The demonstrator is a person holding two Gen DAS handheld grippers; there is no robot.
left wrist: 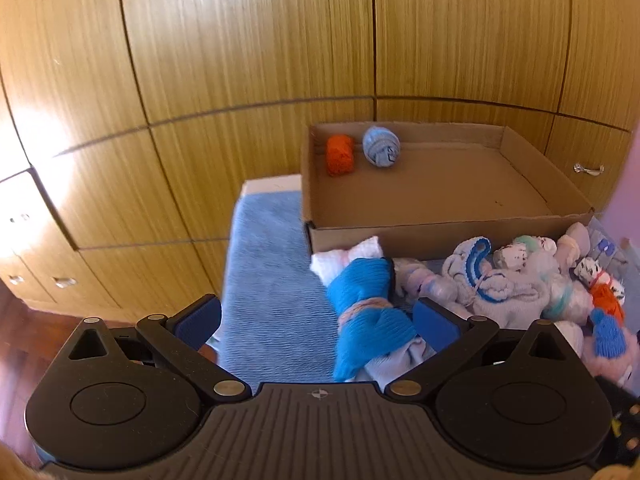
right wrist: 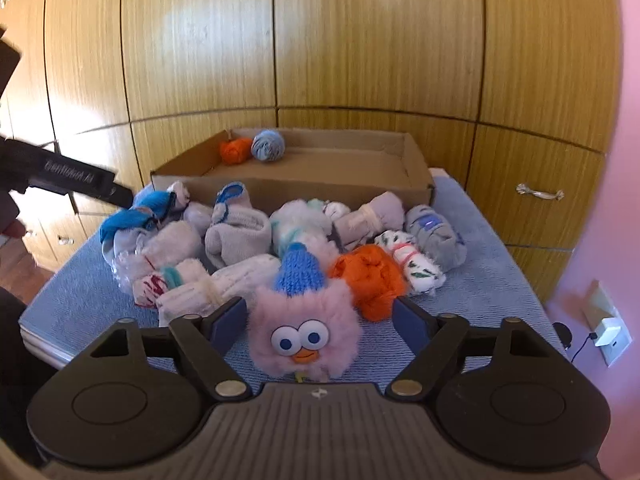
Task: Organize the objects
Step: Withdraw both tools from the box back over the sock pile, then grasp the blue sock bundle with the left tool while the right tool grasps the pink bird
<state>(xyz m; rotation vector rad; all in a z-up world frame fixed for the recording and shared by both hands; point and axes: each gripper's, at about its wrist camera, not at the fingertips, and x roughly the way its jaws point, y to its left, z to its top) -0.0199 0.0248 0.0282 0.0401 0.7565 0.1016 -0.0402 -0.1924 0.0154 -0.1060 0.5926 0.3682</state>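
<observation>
i centre the right gripper (right wrist: 316,322) on the pink fluffy toy (right wrist: 305,334) between its open pads (not touching yet), then close gently; left gripper (left wrist: 316,322) open too.

Sunlit wooden wardrobe doors (right wrist: 320,40) fill the background, with a pink wall (right wrist: 624,200) and dark red floor (left wrist: 24,320).

Left tool (left wrist: 316,320) gapes over a bright blue sock bundle (left wrist: 368,312), seemingly untouched; cardboard box (left wrist: 440,232) behind.
</observation>
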